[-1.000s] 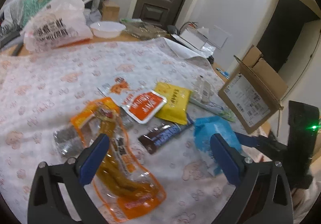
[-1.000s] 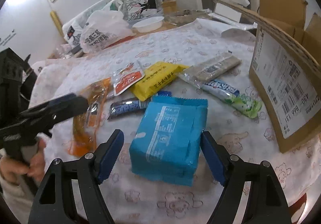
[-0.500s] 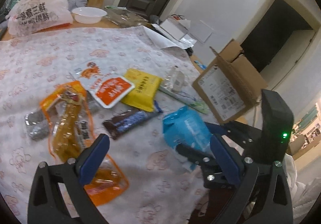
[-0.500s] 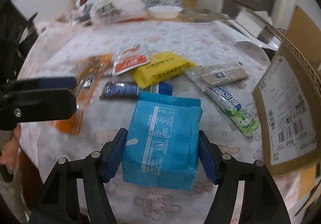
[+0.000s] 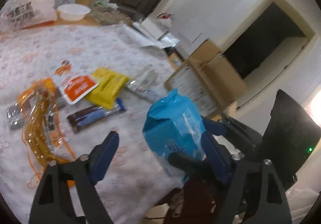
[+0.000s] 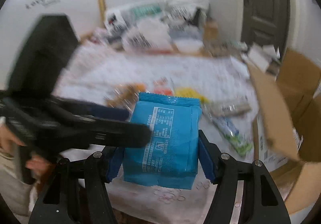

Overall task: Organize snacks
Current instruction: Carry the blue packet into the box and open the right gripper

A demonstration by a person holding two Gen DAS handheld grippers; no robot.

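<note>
Left gripper (image 5: 158, 151) hangs empty with jaws spread beside the loose snacks on the tablecloth (image 5: 96, 47); right gripper (image 6: 160, 160) pinches the blue snack pack (image 6: 166, 139) by its sides above the table edge, where the slick, soft wrapper could slip short of the cardboard box (image 6: 280, 107)

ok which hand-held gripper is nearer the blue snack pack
Right. The right hand-held gripper is shut on the blue snack pack, lifted off the tablecloth. The left hand-held gripper is open beside it, one finger near the pack's side.

far snacks (image 6: 160, 87) motion-blurred, box (image 6: 291, 123) edge-cropped
</note>
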